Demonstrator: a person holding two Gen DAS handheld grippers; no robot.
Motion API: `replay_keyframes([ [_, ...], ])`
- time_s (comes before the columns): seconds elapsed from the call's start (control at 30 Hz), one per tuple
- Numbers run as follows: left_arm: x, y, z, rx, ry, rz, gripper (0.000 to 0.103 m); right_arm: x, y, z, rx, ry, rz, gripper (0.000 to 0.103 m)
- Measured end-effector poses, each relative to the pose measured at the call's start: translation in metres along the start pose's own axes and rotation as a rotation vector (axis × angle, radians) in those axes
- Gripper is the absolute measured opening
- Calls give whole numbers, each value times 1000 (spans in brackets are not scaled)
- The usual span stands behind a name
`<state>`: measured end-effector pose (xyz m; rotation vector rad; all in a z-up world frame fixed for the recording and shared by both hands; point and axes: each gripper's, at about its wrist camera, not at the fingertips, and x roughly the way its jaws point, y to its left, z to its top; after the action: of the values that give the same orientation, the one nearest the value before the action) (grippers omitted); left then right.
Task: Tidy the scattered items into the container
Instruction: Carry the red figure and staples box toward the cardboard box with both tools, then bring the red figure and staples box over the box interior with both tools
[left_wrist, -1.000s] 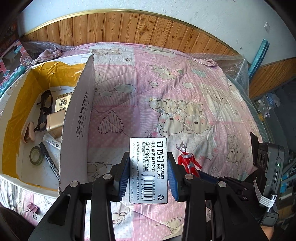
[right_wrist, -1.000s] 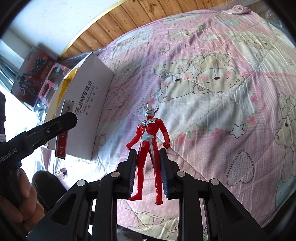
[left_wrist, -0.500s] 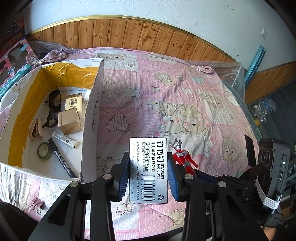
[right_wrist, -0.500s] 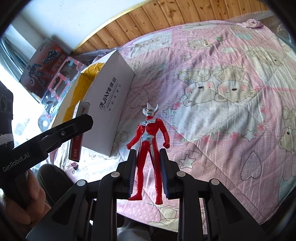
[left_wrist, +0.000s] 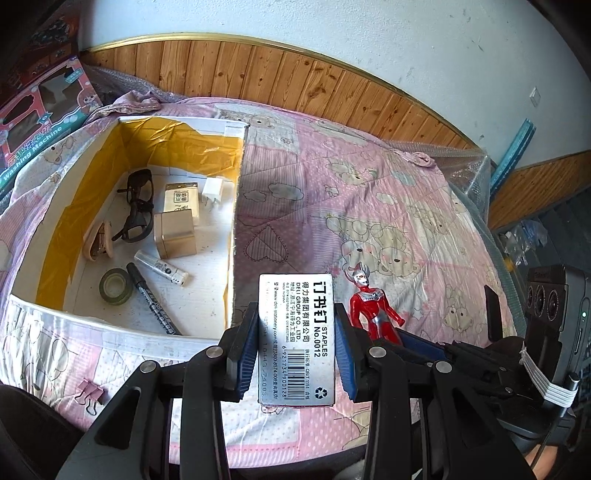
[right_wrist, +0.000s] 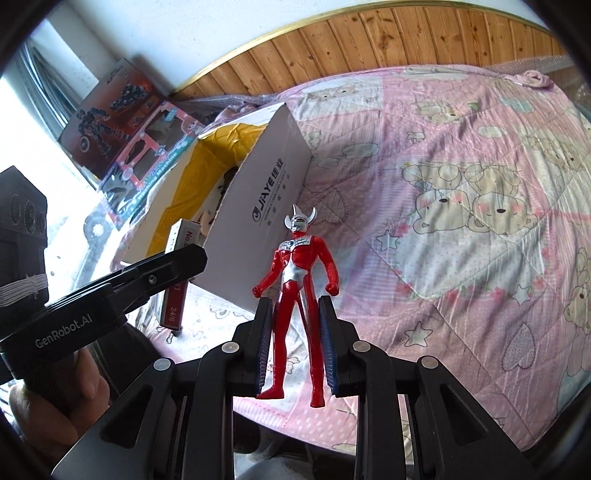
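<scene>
Left gripper (left_wrist: 296, 343): jaws clamped on a staples box (left_wrist: 296, 336), label side facing the camera, held in the air just right of the cardboard box (left_wrist: 236, 206) near its front right corner. Not over the opening.

Right gripper (right_wrist: 295, 343): jaws clamped on the legs of a red and silver hero figure (right_wrist: 295, 291), upright, head up. It sits just right of the staples box in the left view, above the bed quilt (right_wrist: 461, 221), outside the box.

Box is open-topped, white outside with yellow tape lining the inner walls, resting on the bed. Inside:
- black glasses (left_wrist: 138, 205) toward the back left
- gold tin (left_wrist: 174, 234) in the middle, a flat tan carton (left_wrist: 181, 199) behind it
- white charger plug (left_wrist: 213, 190) at the back right
- beige hair clip (left_wrist: 98, 242) against the left wall
- tape roll (left_wrist: 115, 286) front left, black marker (left_wrist: 155, 304) just beside it, lying diagonal
- small white tube (left_wrist: 161, 267) between marker and tin

Pink binder clip (left_wrist: 88, 393) lies on the quilt in front of the box, outside it.

In the right view, a hand (right_wrist: 55, 402) grips the left tool's handle.
</scene>
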<state>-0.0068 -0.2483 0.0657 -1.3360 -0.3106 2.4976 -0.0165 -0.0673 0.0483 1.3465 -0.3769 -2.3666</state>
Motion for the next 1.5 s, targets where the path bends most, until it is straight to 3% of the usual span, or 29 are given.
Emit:
replay_keyframes([
  [0.6, -29, 78, 9, -146, -57, 33, 39, 5, 54, 20, -108, -5, 36, 25],
  [1.5, -57, 171, 61, -286, -180, 104, 39, 44, 121, 81, -229, -21, 102, 25],
])
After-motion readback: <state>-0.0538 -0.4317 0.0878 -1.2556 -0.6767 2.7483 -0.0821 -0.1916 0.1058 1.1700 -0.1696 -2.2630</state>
